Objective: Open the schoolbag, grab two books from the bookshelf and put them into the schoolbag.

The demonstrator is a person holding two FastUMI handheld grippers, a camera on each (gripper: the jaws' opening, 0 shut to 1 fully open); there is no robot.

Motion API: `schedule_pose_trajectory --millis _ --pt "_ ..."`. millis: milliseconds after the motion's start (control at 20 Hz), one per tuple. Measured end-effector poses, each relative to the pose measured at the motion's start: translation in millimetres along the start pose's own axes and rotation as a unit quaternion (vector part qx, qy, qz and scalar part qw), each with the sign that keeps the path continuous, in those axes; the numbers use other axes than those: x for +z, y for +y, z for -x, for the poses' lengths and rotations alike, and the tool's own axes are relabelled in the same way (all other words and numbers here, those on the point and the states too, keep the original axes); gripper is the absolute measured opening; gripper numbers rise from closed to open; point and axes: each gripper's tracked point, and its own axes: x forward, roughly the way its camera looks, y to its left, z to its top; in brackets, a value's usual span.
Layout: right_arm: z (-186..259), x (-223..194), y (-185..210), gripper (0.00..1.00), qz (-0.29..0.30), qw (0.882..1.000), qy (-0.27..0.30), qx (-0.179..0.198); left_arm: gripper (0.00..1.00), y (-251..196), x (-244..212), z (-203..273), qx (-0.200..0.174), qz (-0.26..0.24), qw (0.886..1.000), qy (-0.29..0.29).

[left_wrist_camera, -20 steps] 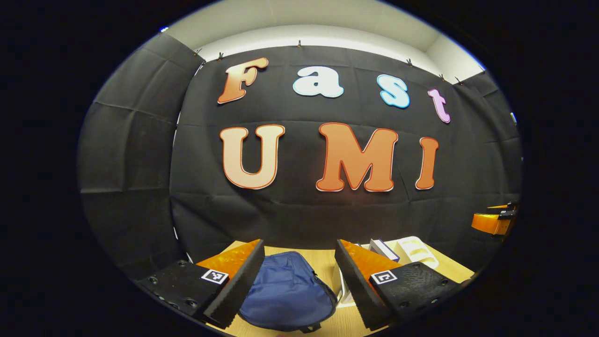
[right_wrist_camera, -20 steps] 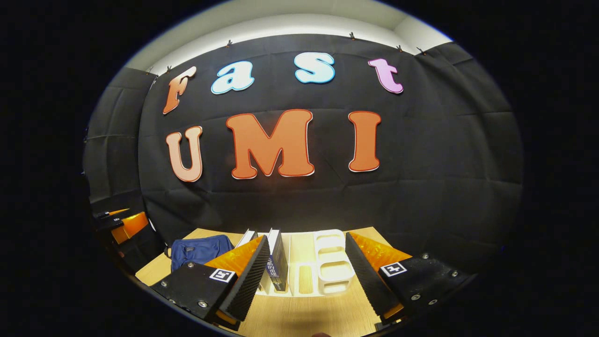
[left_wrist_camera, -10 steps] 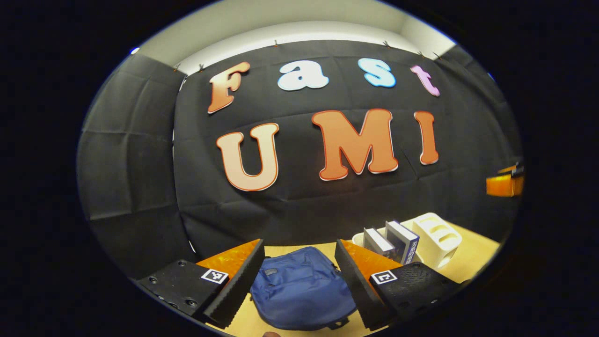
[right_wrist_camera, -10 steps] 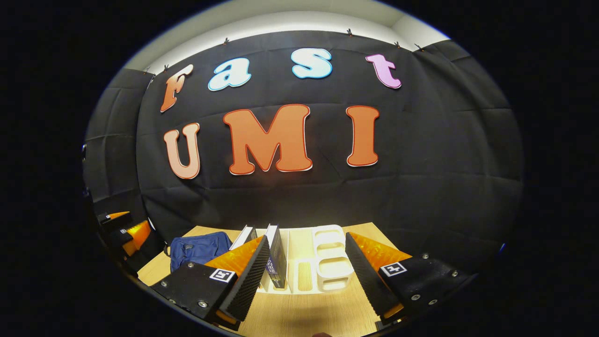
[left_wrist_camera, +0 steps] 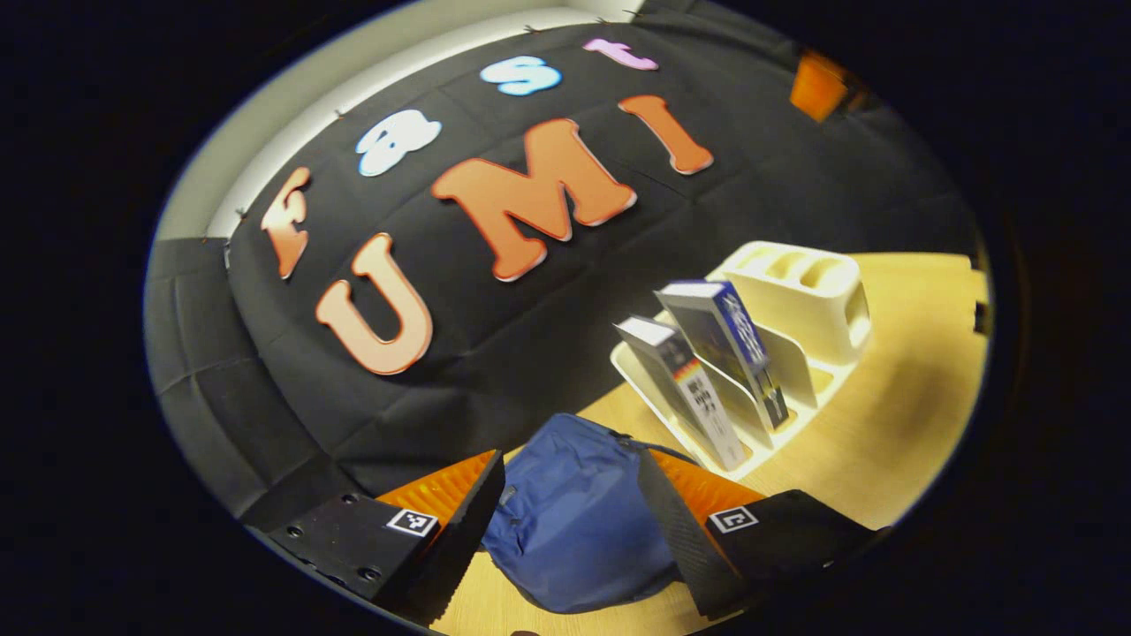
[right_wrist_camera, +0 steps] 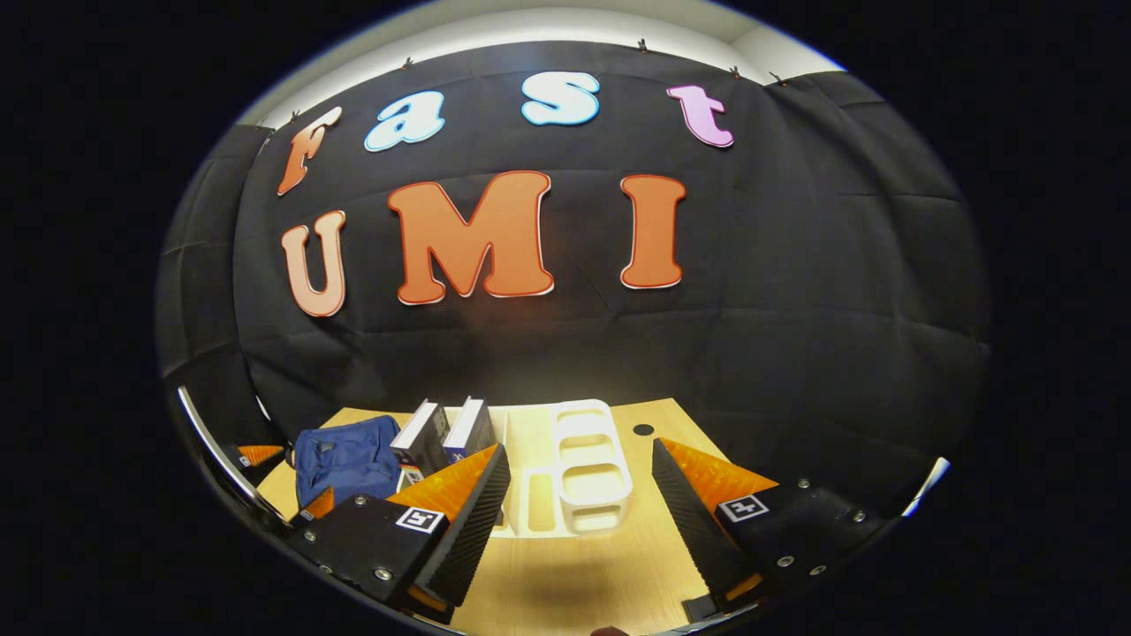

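Observation:
A blue schoolbag (left_wrist_camera: 574, 521) lies flat on the wooden table (left_wrist_camera: 884, 397), just ahead of and below my left gripper (left_wrist_camera: 570, 464), which is open and rolled to one side. To the bag's right stands a white bookshelf (left_wrist_camera: 800, 287) holding two upright books (left_wrist_camera: 685, 389) (left_wrist_camera: 729, 344). In the right gripper view, the right gripper (right_wrist_camera: 580, 452) hangs open above the table (right_wrist_camera: 574, 592), facing the bookshelf (right_wrist_camera: 583, 459). The books (right_wrist_camera: 422, 433) (right_wrist_camera: 468, 428) and the bag (right_wrist_camera: 345, 459) sit to its left. Neither gripper touches anything.
Black cloth walls close the booth behind and beside the table. A small dark hole (right_wrist_camera: 643, 429) marks the tabletop behind the shelf. Orange parts of the left gripper (right_wrist_camera: 256, 455) show at the far left of the right gripper view, and the right gripper (left_wrist_camera: 817, 84) shows high in the left gripper view.
The left gripper has rolled sideways and tipped down, bringing the bag and the books closer. The right gripper has drawn back slightly from the shelf. Both stayed open.

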Motion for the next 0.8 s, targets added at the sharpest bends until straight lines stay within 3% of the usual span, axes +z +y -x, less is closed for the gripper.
schedule_pose_trajectory --millis 150,250,600,650,800 --pt "-1.6 -3.8 -19.6 0.97 0.011 1.000 0.007 -0.018 0.95 -52.3 -30.7 -20.1 -0.062 -0.058 0.996 0.020" --pt "-3.9 -7.5 -30.4 0.97 0.004 1.000 0.017 -0.022 0.95 -83.6 -55.2 -29.3 -0.107 -0.041 0.992 0.049" --pt "-20.0 -27.5 -50.7 0.97 -0.048 0.998 0.047 -0.018 0.97 -79.8 -125.4 -55.7 -0.094 -0.152 0.974 0.141" --pt "-23.5 -30.5 -49.8 1.00 -0.047 0.998 0.050 -0.016 0.98 -79.9 -122.6 -55.3 -0.096 -0.160 0.973 0.137" --pt "-31.7 -34.2 -40.1 0.97 -0.047 0.997 0.056 0.002 0.96 -64.3 -110.1 -49.2 -0.095 -0.185 0.969 0.133"
